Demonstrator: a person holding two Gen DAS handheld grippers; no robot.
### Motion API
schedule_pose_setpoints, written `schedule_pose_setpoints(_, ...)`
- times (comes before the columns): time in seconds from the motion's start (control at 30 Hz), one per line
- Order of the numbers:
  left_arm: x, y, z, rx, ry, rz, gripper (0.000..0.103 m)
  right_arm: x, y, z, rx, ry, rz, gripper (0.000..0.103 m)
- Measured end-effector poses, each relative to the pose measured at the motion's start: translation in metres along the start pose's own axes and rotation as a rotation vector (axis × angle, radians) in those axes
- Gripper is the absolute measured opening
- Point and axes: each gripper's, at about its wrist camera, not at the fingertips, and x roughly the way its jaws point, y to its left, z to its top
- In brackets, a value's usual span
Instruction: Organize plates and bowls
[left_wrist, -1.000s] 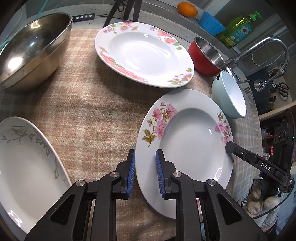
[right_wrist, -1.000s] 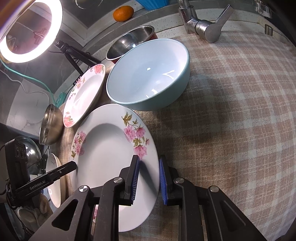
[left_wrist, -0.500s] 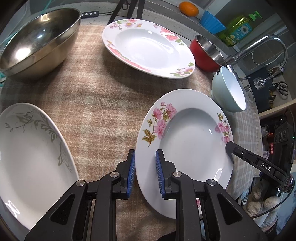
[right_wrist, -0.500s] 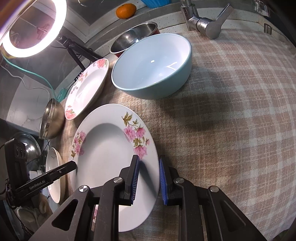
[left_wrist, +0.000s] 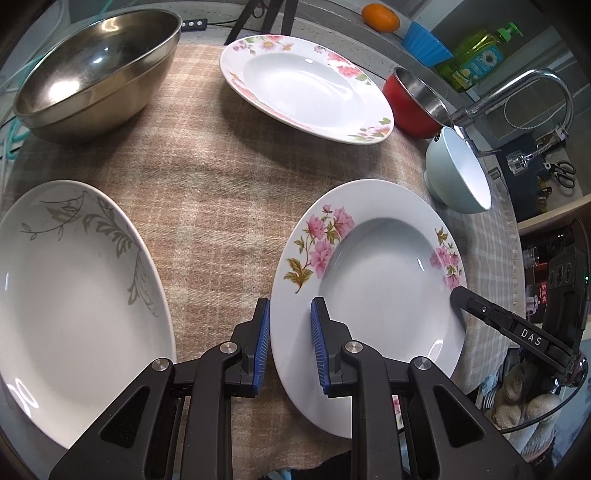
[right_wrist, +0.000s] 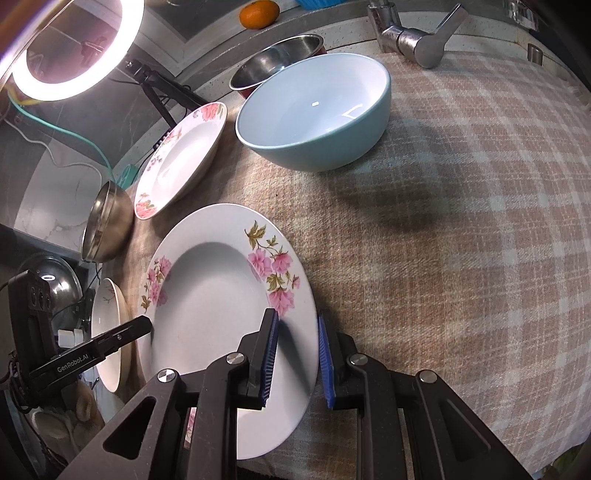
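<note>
1. Grip check: left gripper (left_wrist: 290, 343) is clamping the near-left rim of the pink-flower plate (left_wrist: 369, 295), one blue pad under the rim and one on top. The right gripper (right_wrist: 295, 356) is clenching the opposite rim the same way.
2. Two-sided hold is probably keeping the wide, shallow plate level and stopping it pivoting on a single pinch. Plate appears to be riding just above the checked cloth (left_wrist: 221, 206), judging by the shadow under it; actual clearance is hard to confirm.
3. Just left of the left claw, a grey-leaf plate (left_wrist: 74, 288) is lying flat. It is a likely stacking target, though this is only a guess.
5. Ahead and right of the left claw, a light-blue bowl (left_wrist: 458, 177) is sitting near the held plate's far rim, apart from it.
6. Further ahead, a second floral plate (left_wrist: 306, 85) is lying beside a red bowl (left_wrist: 413, 99). A steel bowl (left_wrist: 96, 66) is standing far ahead-left.
7. Hidden or unclear: the gripper bodies are covering the plate's near edge, and the frame is cutting off the grey-leaf plate's left side. Whether the red bowl and floral plate are touching is not resolvable. The underside pads' contact is out of sight.
</note>
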Motion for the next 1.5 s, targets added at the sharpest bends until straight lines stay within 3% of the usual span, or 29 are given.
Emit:
schedule_pose_setpoints(1.2, -0.004, 0.003, -0.003, 0.006, -0.016, 0.025, 0.020, -0.001, 0.009, -0.021, -0.014, 0.019, -0.010, 0.020)
schedule_pose_setpoints(1.4, -0.009, 0.003, -0.003, 0.012, -0.031, 0.040, 0.020, -0.003, 0.016, -0.021, -0.049, 0.006, -0.058, 0.021)
schedule_pose_setpoints(1.5, -0.014, 0.006, -0.003, 0.005, -0.043, 0.043, 0.020, -0.009, 0.015, -0.020, -0.052, -0.016, -0.085, 0.031)
